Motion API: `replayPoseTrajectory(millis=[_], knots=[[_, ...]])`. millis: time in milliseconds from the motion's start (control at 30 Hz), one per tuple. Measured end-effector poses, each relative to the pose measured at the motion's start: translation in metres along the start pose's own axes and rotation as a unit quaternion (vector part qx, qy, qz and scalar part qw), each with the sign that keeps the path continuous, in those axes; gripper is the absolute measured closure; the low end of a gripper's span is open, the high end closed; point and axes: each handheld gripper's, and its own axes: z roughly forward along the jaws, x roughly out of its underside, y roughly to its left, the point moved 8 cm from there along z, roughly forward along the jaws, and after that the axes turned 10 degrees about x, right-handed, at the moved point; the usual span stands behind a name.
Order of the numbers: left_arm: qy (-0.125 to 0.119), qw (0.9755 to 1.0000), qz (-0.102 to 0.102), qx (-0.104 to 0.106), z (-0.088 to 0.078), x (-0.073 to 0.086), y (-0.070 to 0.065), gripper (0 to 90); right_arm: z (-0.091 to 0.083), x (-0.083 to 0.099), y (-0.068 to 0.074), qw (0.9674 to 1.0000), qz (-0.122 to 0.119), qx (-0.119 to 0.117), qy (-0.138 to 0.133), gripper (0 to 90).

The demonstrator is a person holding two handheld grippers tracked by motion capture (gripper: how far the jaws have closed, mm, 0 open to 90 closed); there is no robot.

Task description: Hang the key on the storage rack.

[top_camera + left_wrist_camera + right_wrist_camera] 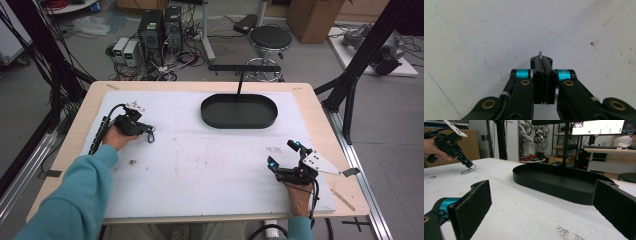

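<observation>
Nearest me, the right gripper (pixel 284 154) rests on the white mat (pixel 200 165), well short of the black tray (pixel 239 111) and off to its right, jaws spread wide with nothing between them. Its own view looks low across the mat at the tray's rim (pixel 554 187). Left of the tray, the left gripper (pixel 149 133) has its jaws pressed together on a small metal ring (pixel 468 171). From above the ring is barely visible; the left gripper view shows a sliver of metal (pixel 539 54) at the jaw tips.
</observation>
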Motion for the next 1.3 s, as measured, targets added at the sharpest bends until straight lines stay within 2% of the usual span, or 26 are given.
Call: replayPoseTrajectory(millis=[33, 233, 433, 500, 567, 600, 733, 767, 800, 867, 900, 933, 967, 1033, 1067, 1100, 1133, 1167, 1200, 1233, 1267, 1300], knots=[[0.0, 1.0, 0.0, 0.0, 0.0, 0.0, 0.0, 88.4, 0.0, 0.0, 0.0, 1.0, 0.002, 0.0, 0.0, 1.8], [-0.037, 0.9988, 0.012, 0.031, -0.011, -0.013, -0.017, 88.4, 0.001, 0.0, -0.002, 1.0, 0.007, 0.002, 0.005, 1.8], [-0.049, 0.9974, 0.031, 0.042, -0.021, -0.018, -0.028, 88.5, 0.004, 0.0, -0.006, 0.9994, 0.028, 0.004, 0.018, 1.8], [-0.062, 0.9962, 0.037, 0.05, -0.023, -0.021, -0.032, 88.5, 0.004, -0.001, -0.007, 0.9991, 0.032, 0.006, 0.026, 1.7], [-0.072, 0.9943, 0.048, 0.062, -0.026, -0.024, -0.036, 88.5, 0.005, -0.005, -0.007, 0.9994, 0.028, 0.005, 0.022, 1.8], [-0.075, 0.9934, 0.056, 0.066, -0.028, -0.025, -0.039, 88.5, 0.005, -0.006, -0.006, 0.9991, 0.034, 0.004, 0.026, 1.8], [-0.088, 0.9906, 0.063, 0.084, -0.032, -0.03, -0.049, 88.5, 0.008, -0.017, -0.004, 0.9991, 0.033, -0.007, 0.025, 1.8], [-0.088, 0.9906, 0.063, 0.084, -0.032, -0.03, -0.049, 88.5, 0.009, -0.019, -0.004, 0.9992, 0.03, -0.012, 0.023, 1.7], [-0.098, 0.9886, 0.067, 0.093, -0.034, -0.033, -0.055, 88.5, 0.01, -0.022, -0.003, 0.9991, 0.031, -0.015, 0.026, 1.7], [-0.106, 0.9868, 0.069, 0.1, -0.038, -0.036, -0.06, 88.5, 0.013, -0.029, 0.0, 0.999, 0.026, -0.025, 0.027, 1.7], [-0.106, 0.9868, 0.069, 0.1, -0.038, -0.036, -0.06, 88.5, 0.014, -0.033, 0.001, 0.9989, 0.025, -0.03, 0.028, 1.8], [-0.115, 0.985, 0.073, 0.106, -0.04, -0.04, -0.065, 88.5, 0.016, -0.036, 0.003, 0.9986, 0.025, -0.037, 0.03, 1.7], [-0.117, 0.9844, 0.075, 0.107, -0.041, -0.041, -0.066, 88.5, 0.018, -0.04, 0.003, 0.9985, 0.019, -0.041, 0.031, 1.7], [-0.124, 0.9819, 0.082, 0.117, -0.043, -0.044, -0.073, 88.5, 0.021, -0.047, 0.006, 0.9979, 0.017, -0.054, 0.03, 1.8], [-0.124, 0.9819, 0.082, 0.117, -0.043, -0.044, -0.073, 88.5, 0.021, -0.047, 0.006, 0.9979, 0.017, -0.054, 0.03, 1.8], [-0.125, 0.9804, 0.09, 0.123, -0.044, -0.046, -0.078, 88.5, 0.025, -0.054, 0.011, 0.9968, 0.013, -0.072, 0.032, 1.8], [-0.125, 0.9804, 0.09, 0.123, -0.044, -0.046, -0.078, 88.5, 0.027, -0.056, 0.012, 0.9963, 0.011, -0.078, 0.034, 1.8], [-0.13, 0.978, 0.096, 0.132, -0.045, -0.049, -0.086, 88.5, 0.029, -0.06, 0.014, 0.9957, 0.007, -0.086, 0.034, 1.8], [-0.13, 0.978, 0.096, 0.132, -0.045, -0.049, -0.086, 88.5, 0.031, -0.064, 0.016, 0.995, 0.004, -0.093, 0.034, 1.8], [-0.134, 0.9762, 0.099, 0.139, -0.045, -0.05, -0.09, 88.5, 0.033, -0.068, 0.018, 0.9941, 0.002, -0.102, 0.036, 1.8], [-0.14, 0.973, 0.107, 0.149, -0.045, -0.054, -0.098, 88.5, 0.035, -0.071, 0.021, 0.9931, 0.002, -0.112, 0.037, 1.8], [-0.143, 0.971, 0.111, 0.156, -0.045, -0.055, -0.102, 88.5, 0.038, -0.074, 0.023, 0.9918, -0.001, -0.122, 0.039, 1.8]])
